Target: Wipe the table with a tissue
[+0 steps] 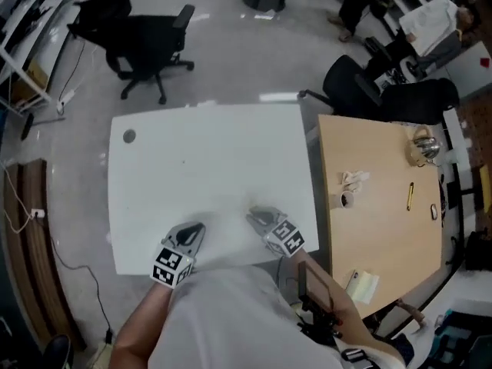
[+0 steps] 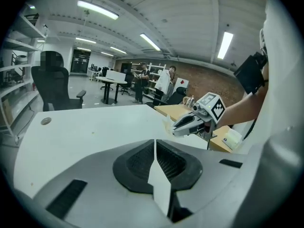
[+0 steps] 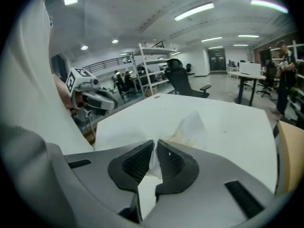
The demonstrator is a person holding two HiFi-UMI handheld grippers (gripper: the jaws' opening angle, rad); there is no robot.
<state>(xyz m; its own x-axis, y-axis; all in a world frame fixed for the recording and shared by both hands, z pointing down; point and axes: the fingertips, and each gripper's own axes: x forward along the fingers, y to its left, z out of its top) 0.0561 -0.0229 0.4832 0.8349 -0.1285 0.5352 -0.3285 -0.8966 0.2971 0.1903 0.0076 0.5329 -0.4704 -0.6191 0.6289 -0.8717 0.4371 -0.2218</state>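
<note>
The white table (image 1: pixel 207 167) lies in front of me, and both grippers hover over its near edge. My right gripper (image 1: pixel 252 216) (image 3: pixel 156 141) is shut on a crumpled white tissue (image 3: pixel 192 127), which sticks out past its tips above the tabletop. The left gripper view shows that right gripper (image 2: pixel 192 122) from the side, with the tissue (image 2: pixel 168 124) at its tip. My left gripper (image 1: pixel 196 229) (image 2: pixel 155 140) is to the left, a short way from the right one. Its jaws are shut and nothing shows beyond its tips.
A small grey round cap (image 1: pixel 128 136) sits in the table's far left corner. A wooden table (image 1: pixel 377 214) adjoins on the right, with crumpled tissues (image 1: pixel 354 180), a yellow pen (image 1: pixel 410 196) and sticky notes (image 1: pixel 361 285). Black office chairs (image 1: pixel 146 41) (image 1: pixel 357 87) stand beyond.
</note>
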